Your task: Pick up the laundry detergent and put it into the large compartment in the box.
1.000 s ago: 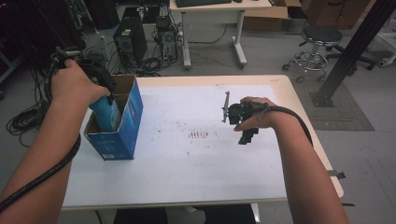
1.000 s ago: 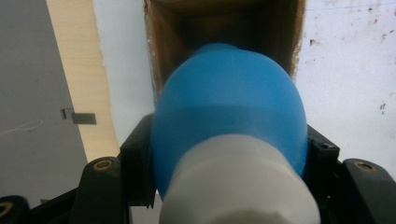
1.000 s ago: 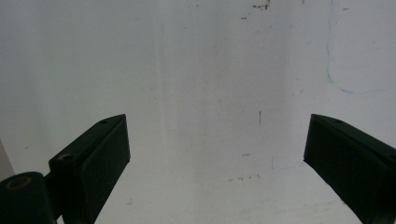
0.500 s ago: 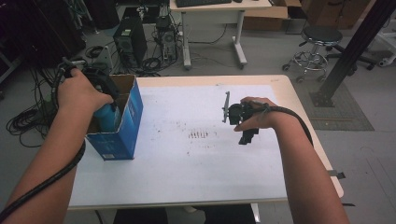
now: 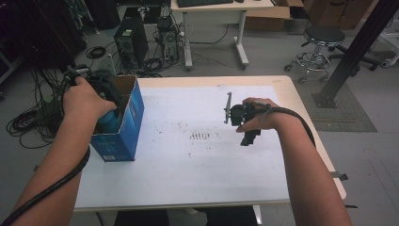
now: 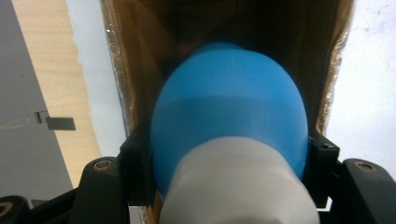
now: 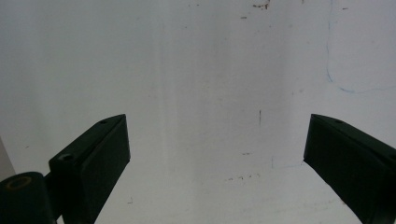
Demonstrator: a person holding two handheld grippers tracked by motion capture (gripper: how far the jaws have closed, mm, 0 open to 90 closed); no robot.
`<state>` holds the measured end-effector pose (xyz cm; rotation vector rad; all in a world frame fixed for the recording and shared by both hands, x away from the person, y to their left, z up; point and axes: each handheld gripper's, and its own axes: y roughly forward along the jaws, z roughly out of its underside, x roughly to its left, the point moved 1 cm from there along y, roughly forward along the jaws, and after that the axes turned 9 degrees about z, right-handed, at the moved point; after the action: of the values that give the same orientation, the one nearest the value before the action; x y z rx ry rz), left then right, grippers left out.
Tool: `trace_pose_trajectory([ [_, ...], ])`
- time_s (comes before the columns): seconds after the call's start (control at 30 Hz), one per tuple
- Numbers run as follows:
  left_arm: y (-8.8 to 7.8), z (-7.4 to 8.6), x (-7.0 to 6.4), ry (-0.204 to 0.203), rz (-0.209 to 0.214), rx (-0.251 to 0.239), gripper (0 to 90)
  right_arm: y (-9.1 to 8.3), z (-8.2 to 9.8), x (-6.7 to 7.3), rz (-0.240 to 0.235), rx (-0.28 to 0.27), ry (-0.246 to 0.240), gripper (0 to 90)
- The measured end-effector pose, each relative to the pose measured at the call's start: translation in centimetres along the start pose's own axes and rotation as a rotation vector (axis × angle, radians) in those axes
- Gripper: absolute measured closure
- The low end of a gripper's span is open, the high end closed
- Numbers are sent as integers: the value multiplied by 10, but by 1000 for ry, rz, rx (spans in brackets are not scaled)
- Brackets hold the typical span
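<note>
An open blue cardboard box [image 5: 126, 128] stands at the left edge of the white-covered table [image 5: 188, 165]. My left gripper [image 5: 108, 109] reaches down into it, shut on a rounded blue object with a pale grey end [image 5: 106, 122]. In the left gripper view the jaws press on both sides of the blue object [image 6: 229, 102], and the box's brown inner walls [image 6: 140, 46] rise around it. My right gripper [image 5: 249, 135] hovers over the right middle of the table, pointing down. Its jaws stand wide open with nothing between them [image 7: 217, 154].
Small dark marks [image 5: 202, 136] speckle the white sheet at the table's middle. Beyond the table are a desk [image 5: 211, 9], computer towers [image 5: 124, 40], a wheeled stool [image 5: 324, 37] and a slanted black post [image 5: 362, 42]. Cables [image 5: 28, 122] lie on the floor at left.
My left hand has sunk, carrying the blue object deeper into the box. The right hand and its gripper have kept still.
</note>
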<state>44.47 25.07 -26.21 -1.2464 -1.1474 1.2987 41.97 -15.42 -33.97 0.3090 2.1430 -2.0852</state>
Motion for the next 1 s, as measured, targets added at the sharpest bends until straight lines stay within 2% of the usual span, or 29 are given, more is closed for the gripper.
trace_pose_trajectory([
  [0.57, 20, -2, 5, -11, 15, 18, 376, 1, -1, 0, -2, 2, -1, 68],
  [1.0, 26, -2, 7, -11, 11, 15, 376, 3, -2, 1, -2, 2, -4, 68],
])
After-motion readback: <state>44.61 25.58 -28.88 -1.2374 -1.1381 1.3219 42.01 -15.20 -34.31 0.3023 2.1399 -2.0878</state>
